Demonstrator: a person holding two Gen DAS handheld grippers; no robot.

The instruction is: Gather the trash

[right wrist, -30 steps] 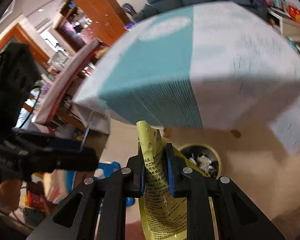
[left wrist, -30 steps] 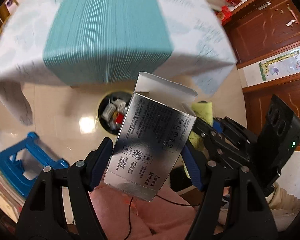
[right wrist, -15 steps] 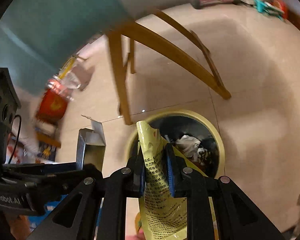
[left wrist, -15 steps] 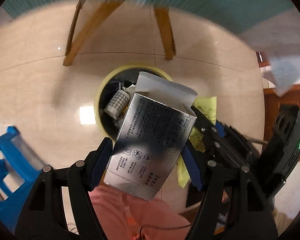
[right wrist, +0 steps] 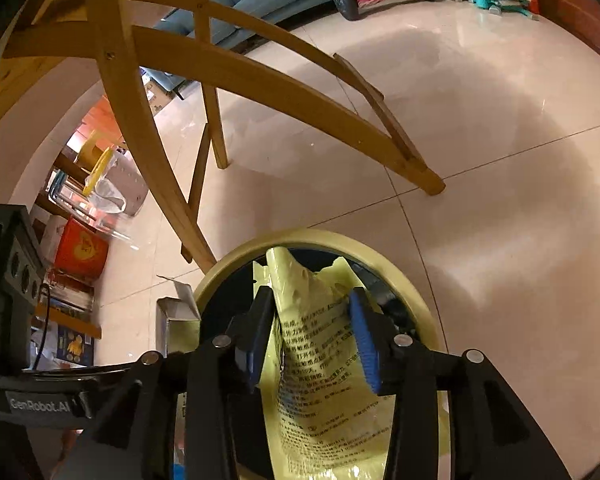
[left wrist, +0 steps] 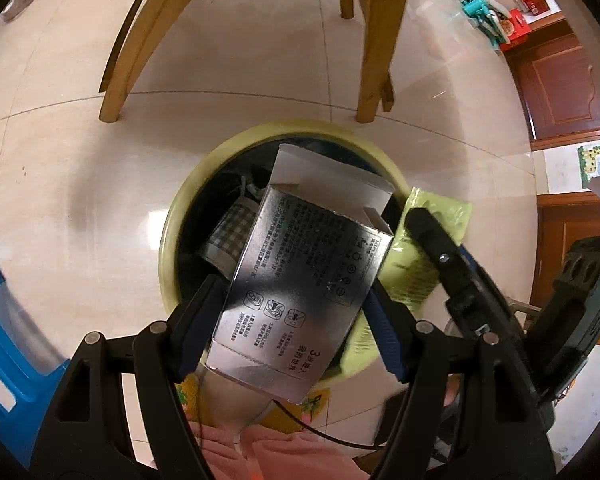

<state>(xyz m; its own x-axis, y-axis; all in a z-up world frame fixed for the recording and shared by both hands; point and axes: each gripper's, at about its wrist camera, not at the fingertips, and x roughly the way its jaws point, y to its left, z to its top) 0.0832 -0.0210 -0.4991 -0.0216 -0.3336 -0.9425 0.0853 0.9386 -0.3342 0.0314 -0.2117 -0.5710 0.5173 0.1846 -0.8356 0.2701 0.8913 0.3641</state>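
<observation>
- Fingers, left gripper (left wrist: 296,312): blue pads (left wrist: 204,316) pressed against both sides of a silver carton (left wrist: 300,300), which fills the gap between them; the grip is closed on it.
- Silver carton: printed face toward the camera, top flap open and white inside, tilted; held above the mouth of the yellow bin (left wrist: 172,240), over its near half.
- Fingers, right gripper (right wrist: 312,340): blue pads (right wrist: 364,344) spread apart with a yellow-green wrapper (right wrist: 316,364) between them. The wrapper lies slack and crumpled in the gap, against the left pad; whether the right pad touches it cannot be told.
- Yellow-green wrapper: black print on it, hanging over the bin opening near the right-hand rim; in the left wrist view it shows beside the carton, at the bin's right edge.
- Yellow bin: round, dark-lined, standing on the tiled floor (left wrist: 260,60) just in front of the wooden table legs (left wrist: 132,40); a checked item (left wrist: 228,236) and other waste lie inside.
- Blue stool (left wrist: 0,344): at the left edge of the left wrist view, well apart from the bin.
- Red box (right wrist: 80,248): on the floor to the left in the right wrist view, beyond the table legs.
</observation>
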